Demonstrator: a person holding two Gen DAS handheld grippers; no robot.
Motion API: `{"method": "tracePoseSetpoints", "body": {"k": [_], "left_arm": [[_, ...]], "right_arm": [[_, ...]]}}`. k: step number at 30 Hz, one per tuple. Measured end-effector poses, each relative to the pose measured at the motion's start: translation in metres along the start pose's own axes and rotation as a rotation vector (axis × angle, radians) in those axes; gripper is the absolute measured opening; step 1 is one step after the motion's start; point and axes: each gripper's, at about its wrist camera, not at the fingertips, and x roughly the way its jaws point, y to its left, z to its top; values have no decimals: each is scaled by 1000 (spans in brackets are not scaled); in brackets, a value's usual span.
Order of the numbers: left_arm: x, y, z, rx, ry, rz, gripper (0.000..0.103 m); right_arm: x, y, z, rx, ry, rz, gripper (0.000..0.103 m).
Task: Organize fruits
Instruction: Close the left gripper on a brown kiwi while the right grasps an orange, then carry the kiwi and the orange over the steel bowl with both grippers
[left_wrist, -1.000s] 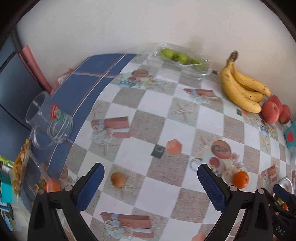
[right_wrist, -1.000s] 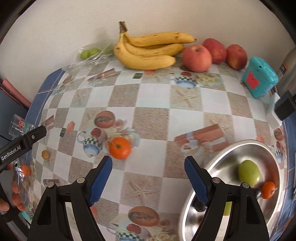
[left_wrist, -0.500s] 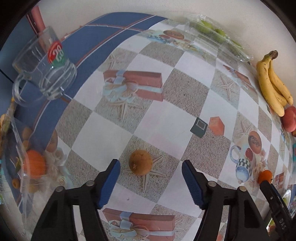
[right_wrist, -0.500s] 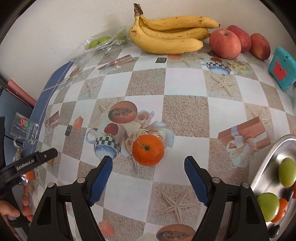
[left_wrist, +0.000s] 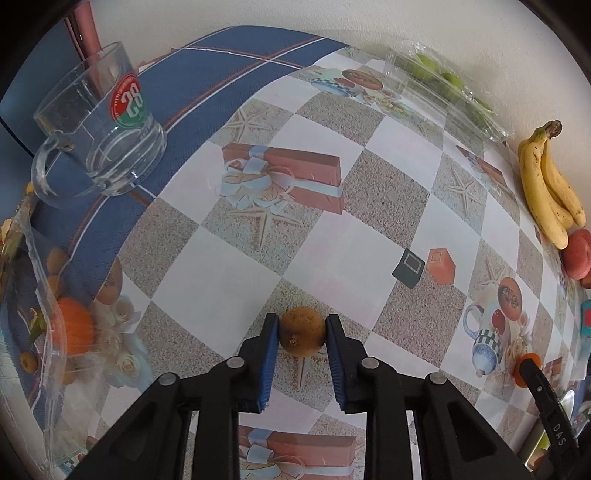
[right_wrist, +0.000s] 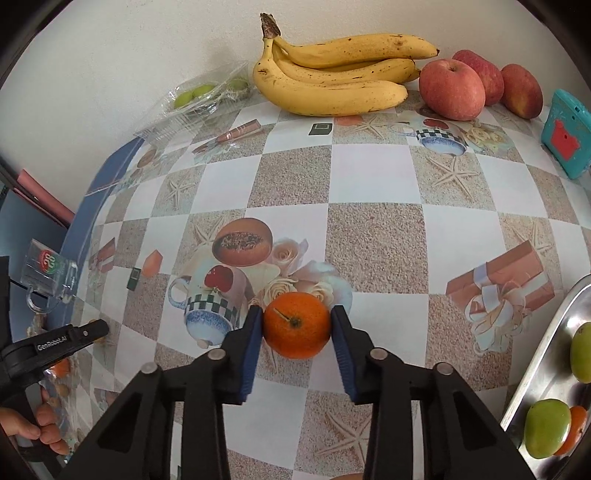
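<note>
Blue pads of the left claw (left_wrist: 302, 332) press both sides of a small brown fruit (left_wrist: 302, 336) resting on the checked counter (left_wrist: 388, 192). The right claw (right_wrist: 297, 326) is closing on an orange (right_wrist: 297, 325), pads at its sides. Nothing blocks either fruit. At eleven o'clock from the brown fruit stands one glass mug (left_wrist: 99, 125). Beyond the orange, at twelve to one o'clock, lie three bananas (right_wrist: 332, 74) and three red apples (right_wrist: 452, 90); a steel tray (right_wrist: 546, 369) at four o'clock holds two green fruits.
</note>
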Motion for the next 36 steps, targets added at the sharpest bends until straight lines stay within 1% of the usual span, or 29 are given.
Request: {"method": "tracePoseSetpoints", "body": {"k": [5,8,12,17,25,29,33,36], "left_arm": [[-20,5,5,-4,-39,-25,27],[-30,1,9,-1,-59,-33,27],[-41,-9,3,16,-74,-51,27],[-46,-40,-3,74,-80,-69,27],[-56,-97,-21,207,-88,-84,27],[-70,-117,-28,252,-98,-126,27],[-86,-137,-41,320,-124,-105,27],[-93,-147,-50,347,-129,-113,27]], "right_arm": [[-4,-2,-2,1,4,4,38],[-12,-4,-2,-3,-5,-7,38],[-27,-8,-3,5,-22,-12,38],[-46,-23,-7,42,-35,-21,38],[-74,-59,-20,141,-44,-11,38],[-89,-72,-26,157,-55,-29,38],[-105,-84,-33,170,-71,-27,38],[-114,-91,-39,167,-73,-43,38]]}}
